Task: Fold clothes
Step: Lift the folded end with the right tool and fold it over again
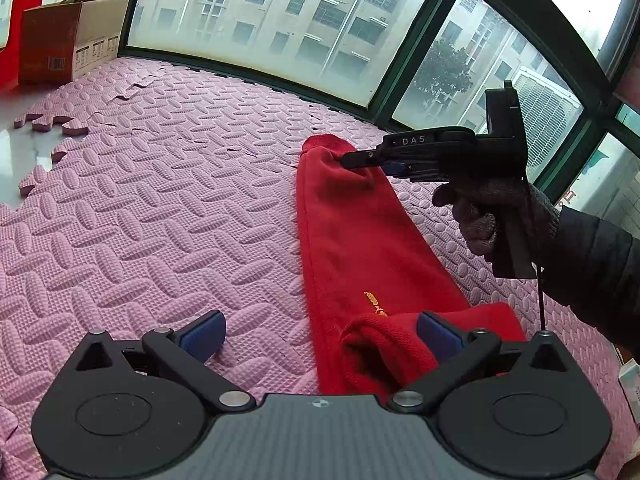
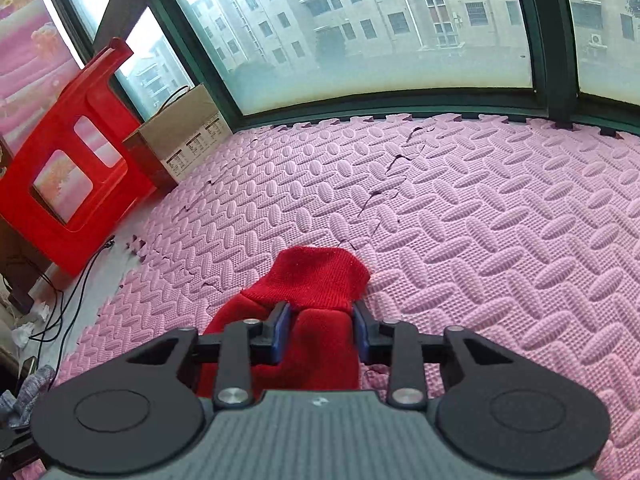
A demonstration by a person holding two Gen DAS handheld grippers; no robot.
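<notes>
A red garment (image 1: 352, 240) lies folded into a long narrow strip on the pink foam mat (image 1: 140, 208). My left gripper (image 1: 320, 336) is open over its near end; its right finger (image 1: 438, 336) touches a bunched red fold (image 1: 384, 352). My right gripper (image 1: 348, 160) is at the far end and pinches the cloth just behind the ribbed cuff (image 1: 324, 146). In the right wrist view my right gripper (image 2: 320, 328) is shut on the red garment (image 2: 316, 344), with the ribbed cuff (image 2: 320, 276) sticking out past the fingers.
A cardboard box (image 1: 68, 40) stands at the mat's far left corner by the window, and also shows in the right wrist view (image 2: 180, 136). A red plastic stool (image 2: 72, 160) lies tipped beside it. Black cables (image 2: 68, 288) run on the bare floor. Mat tiles (image 1: 52, 120) are loose at the left edge.
</notes>
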